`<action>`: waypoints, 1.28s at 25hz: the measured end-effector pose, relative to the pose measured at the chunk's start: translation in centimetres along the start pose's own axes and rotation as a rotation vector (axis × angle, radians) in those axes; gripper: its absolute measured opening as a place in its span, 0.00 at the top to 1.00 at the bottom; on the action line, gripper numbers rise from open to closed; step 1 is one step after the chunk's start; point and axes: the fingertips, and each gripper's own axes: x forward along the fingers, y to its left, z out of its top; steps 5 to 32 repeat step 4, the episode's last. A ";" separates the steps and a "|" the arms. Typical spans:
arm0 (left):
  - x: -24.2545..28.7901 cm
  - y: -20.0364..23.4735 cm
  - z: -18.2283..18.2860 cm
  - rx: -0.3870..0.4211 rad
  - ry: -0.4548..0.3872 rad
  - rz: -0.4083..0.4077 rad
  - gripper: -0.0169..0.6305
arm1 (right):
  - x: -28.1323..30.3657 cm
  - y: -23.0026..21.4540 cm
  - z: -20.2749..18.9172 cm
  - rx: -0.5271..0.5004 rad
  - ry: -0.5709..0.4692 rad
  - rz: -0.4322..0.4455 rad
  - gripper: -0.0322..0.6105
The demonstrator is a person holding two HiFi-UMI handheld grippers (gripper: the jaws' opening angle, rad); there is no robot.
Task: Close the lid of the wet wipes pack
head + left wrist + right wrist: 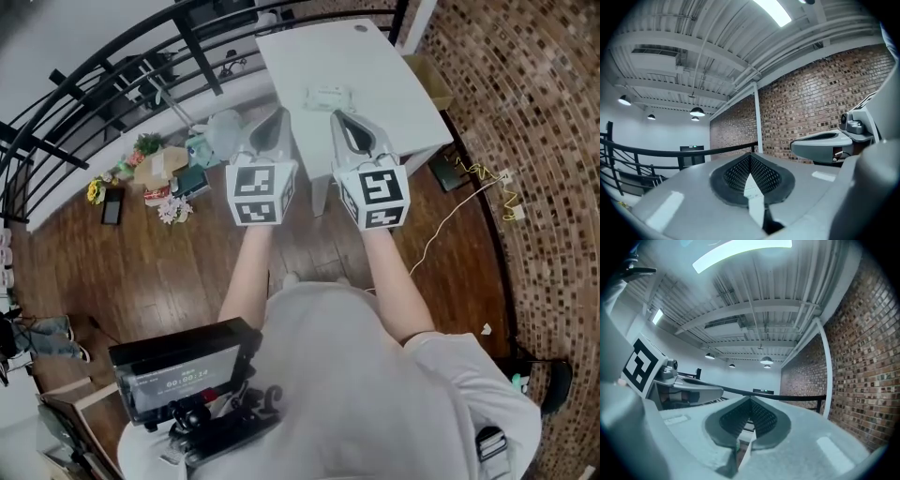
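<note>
The wet wipes pack point(328, 97) lies flat on the white table point(403, 94), pale and small, near the table's middle; whether its lid is up I cannot tell. My left gripper point(277, 114) is held above the table's near left edge, jaws together and empty. Close beside it, my right gripper point(336, 116) points just short of the pack, also shut with nothing in it. Both gripper views look out level at ceiling and brick wall, so the pack is hidden there. The left gripper point(751, 157) and the right gripper point(750, 401) show pads meeting at the tips.
A black railing point(94, 84) curves along the left. Boxes and flowers point(155, 169) lie on the wooden floor below it. A yellow cable point(487, 178) trails right of the table, and a cardboard box point(431, 80) sits by the brick wall.
</note>
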 end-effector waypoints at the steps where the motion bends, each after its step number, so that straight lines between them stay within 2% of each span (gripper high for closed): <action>1: 0.0 -0.3 0.1 -0.005 0.001 -0.004 0.95 | -0.1 -0.2 0.0 -0.001 0.000 -0.003 0.96; 4: 0.3 -1.3 0.3 -0.013 0.004 -0.020 0.95 | -0.5 -0.9 0.1 -0.004 -0.001 -0.017 0.96; 32: 0.3 -1.3 0.3 -0.013 0.004 -0.020 0.95 | -0.5 -0.9 0.1 -0.004 -0.001 -0.017 0.96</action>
